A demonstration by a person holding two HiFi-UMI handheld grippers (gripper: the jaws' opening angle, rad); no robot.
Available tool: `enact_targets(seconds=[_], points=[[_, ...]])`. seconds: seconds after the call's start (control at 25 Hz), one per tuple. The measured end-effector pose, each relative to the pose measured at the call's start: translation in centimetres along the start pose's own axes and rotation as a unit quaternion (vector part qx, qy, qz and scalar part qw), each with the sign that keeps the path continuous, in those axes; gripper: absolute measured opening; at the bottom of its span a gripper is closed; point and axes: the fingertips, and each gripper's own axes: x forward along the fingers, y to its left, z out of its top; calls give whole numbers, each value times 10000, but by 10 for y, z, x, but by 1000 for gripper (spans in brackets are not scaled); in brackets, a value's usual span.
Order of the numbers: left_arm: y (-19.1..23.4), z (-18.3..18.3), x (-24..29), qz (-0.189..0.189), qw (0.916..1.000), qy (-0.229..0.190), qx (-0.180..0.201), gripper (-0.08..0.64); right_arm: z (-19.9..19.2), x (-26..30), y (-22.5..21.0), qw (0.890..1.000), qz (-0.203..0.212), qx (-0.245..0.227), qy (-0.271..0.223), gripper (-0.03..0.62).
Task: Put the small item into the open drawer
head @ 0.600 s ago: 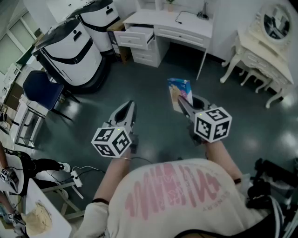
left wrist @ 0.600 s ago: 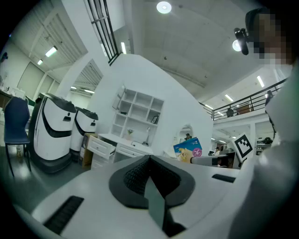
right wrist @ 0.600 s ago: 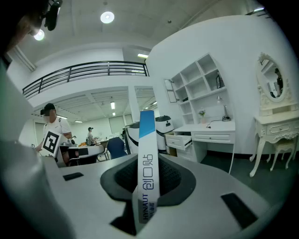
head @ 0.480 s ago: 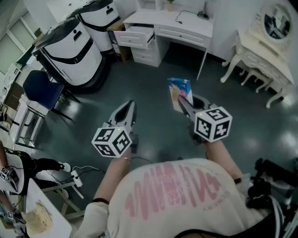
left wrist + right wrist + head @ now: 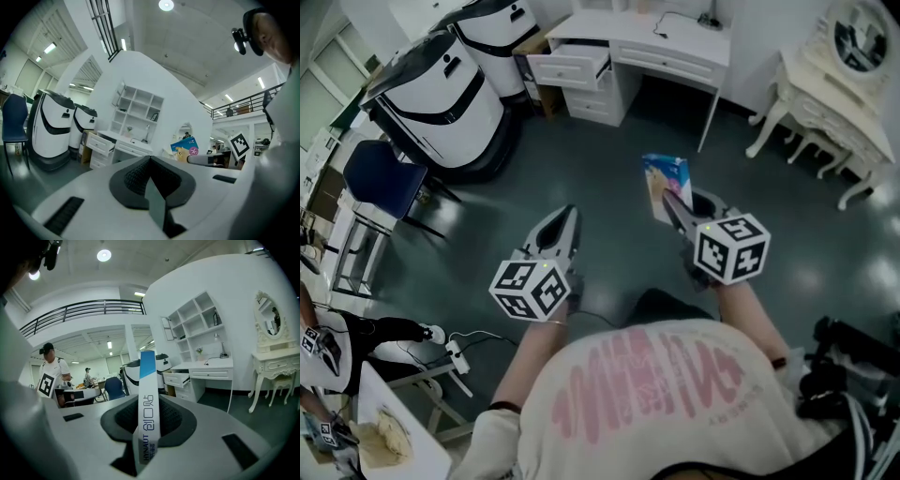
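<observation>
A dark, glossy floor [image 5: 609, 159] fills the head view; two big white-and-black machines [image 5: 441, 94] stand at far left, with a blue chair [image 5: 380, 178] beside them; a white desk [image 5: 675, 42] sits against the far wall, and an ornate dressing table [image 5: 834, 94] stands to its right; the desk's upper left drawer [image 5: 567, 66] is pulled out. The person holds both grippers out level, well short of the desk; the left gripper [image 5: 565, 217] has its jaws together with nothing between them; the right gripper [image 5: 673, 204] is clamped narrow on a thin blue-and-white box [image 5: 668, 178], which stands upright and edge-on between the pads, well apart from the drawer.
</observation>
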Motion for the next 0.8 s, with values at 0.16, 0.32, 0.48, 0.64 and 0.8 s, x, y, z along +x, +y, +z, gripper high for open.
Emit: enact_targets(seconds=[0.16,0.32,0.48,0.64,0.8], points=[[8,-12,3,45,9999,120,-34,29,-9,11,-7,9997,16,246,85,89],[24,-17,14,109,9998,123,-110,29,-15,33,-19,9996,29,193,187,89],[46,-17,34,183,9996,98,-179,29,-14,61,-37,9982,174,545,182,89],[75,-2,71,293,9994,-5,-162,29,5,105,-66,9967,307,737,125,89],[100,17,119,345,9992,-77,-192,29,33,147,-97,9982,325,496,133,89]])
